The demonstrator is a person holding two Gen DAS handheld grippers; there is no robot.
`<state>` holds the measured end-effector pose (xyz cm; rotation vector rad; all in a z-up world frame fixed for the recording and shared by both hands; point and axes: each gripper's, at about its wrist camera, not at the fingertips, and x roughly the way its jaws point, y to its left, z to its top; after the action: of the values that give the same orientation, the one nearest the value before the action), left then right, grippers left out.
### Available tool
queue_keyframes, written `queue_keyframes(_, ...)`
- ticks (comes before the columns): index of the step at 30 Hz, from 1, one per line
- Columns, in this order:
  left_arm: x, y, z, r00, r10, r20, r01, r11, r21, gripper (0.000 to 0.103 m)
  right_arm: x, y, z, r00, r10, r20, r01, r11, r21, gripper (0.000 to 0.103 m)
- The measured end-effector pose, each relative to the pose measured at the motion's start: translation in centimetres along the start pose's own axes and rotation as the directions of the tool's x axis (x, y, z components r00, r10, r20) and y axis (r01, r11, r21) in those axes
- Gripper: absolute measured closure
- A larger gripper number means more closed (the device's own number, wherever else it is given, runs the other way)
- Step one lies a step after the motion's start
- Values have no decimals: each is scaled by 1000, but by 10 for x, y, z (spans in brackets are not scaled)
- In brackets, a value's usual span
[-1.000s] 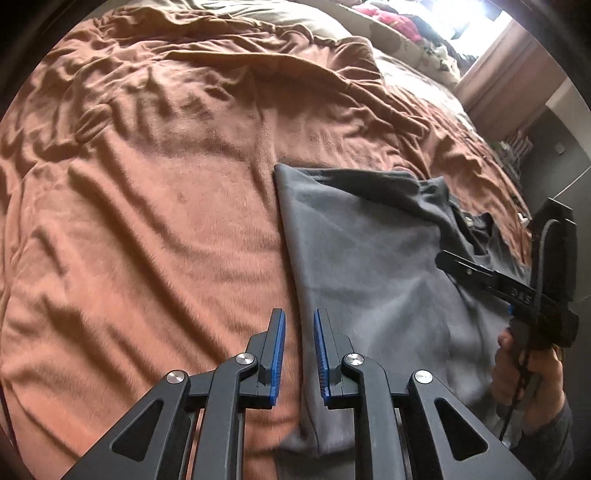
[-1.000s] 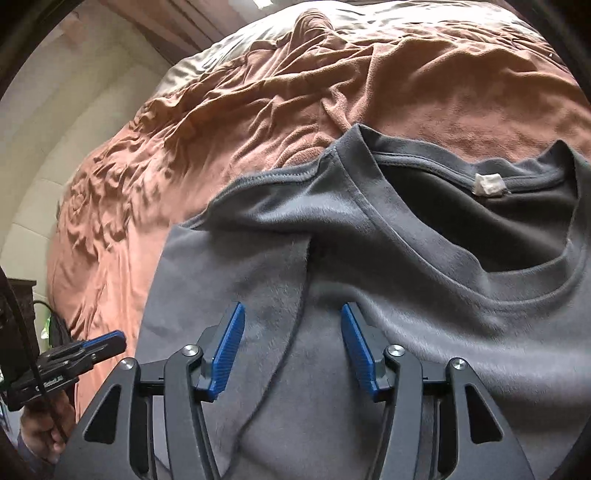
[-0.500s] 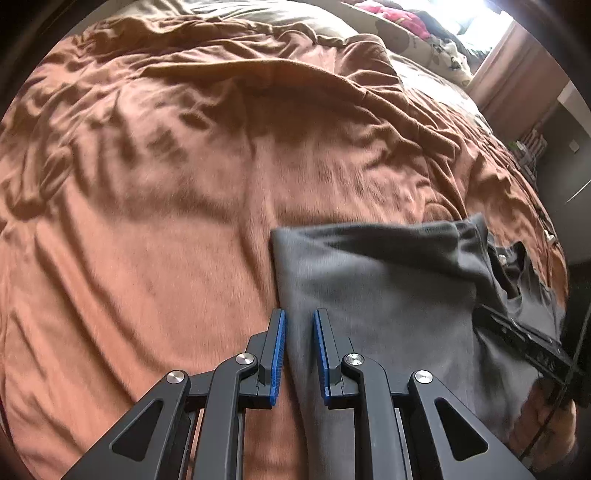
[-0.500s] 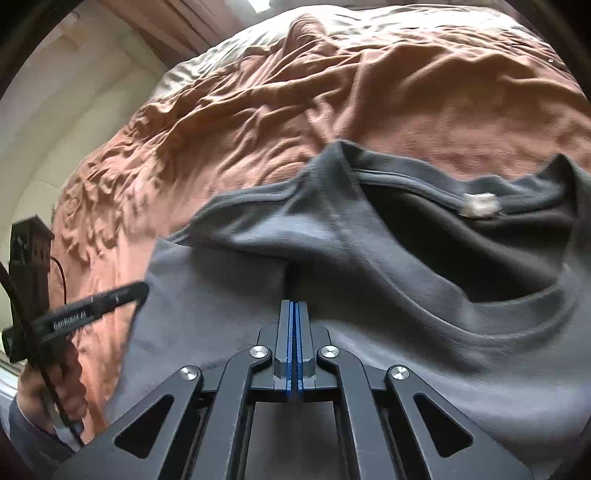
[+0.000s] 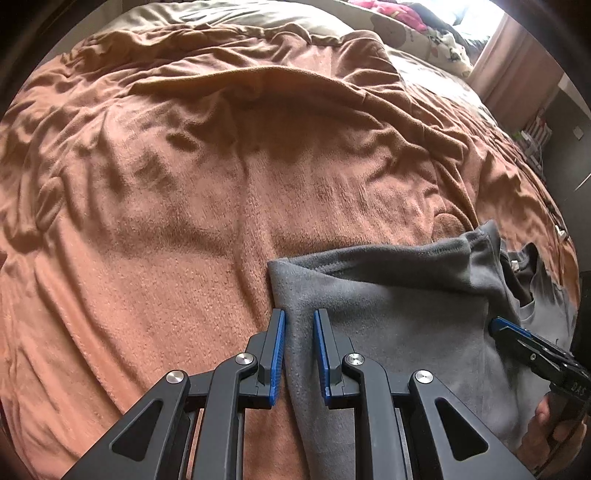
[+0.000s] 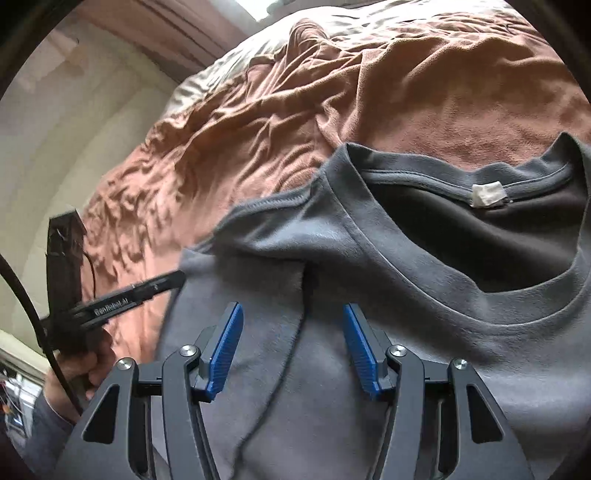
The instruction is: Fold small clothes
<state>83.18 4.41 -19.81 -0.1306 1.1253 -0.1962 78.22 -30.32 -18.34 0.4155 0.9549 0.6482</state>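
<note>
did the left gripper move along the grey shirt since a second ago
Yes. The left gripper slid up the grey shirt edge toward its folded corner.

- Brown fleece blanket [image 5: 177, 229]: covers the bed surface; heavily creased, with a long raised fold running across its far part.
- Olive-beige bedding [image 5: 236, 18]: lies beyond the blanket's far edge.
- Heap of mixed fabrics, pink among them [image 5: 417, 22]: at the far right corner, near the bright window.
- Pinkish curtain [image 6: 184, 26]: hangs beyond the bed.
- Cream wall [image 6: 66, 140]: left of the bed.
</note>
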Motion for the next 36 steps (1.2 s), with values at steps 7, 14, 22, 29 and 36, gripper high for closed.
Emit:
queue_keyframes(7, 3, 3, 6, 1000, 16, 0, -16, 1000, -6, 86, 26, 1, 6, 999, 27, -30, -27, 1000, 1, 77)
queue_keyframes(14, -2, -4, 14, 1000, 7, 4, -7, 1000, 24, 69, 9, 4, 5, 1000, -3, 5, 3, 999, -35, 101)
queue_keyframes(22, -1, 1, 18, 999, -15, 28, 16, 1000, -19, 61, -6, 6, -5, 999, -45, 6, 45, 998, -40, 101)
queue_keyframes(29, 18, -9, 15, 999, -43, -7, 43, 999, -1, 63, -9, 5, -5, 998, -67, 9, 68, 997, -39, 101)
queue_keyframes(36, 13, -26, 16, 1000, -8, 18, 6, 997, 79, 97, -5, 9, -8, 996, -86, -3, 86, 996, -39, 102)
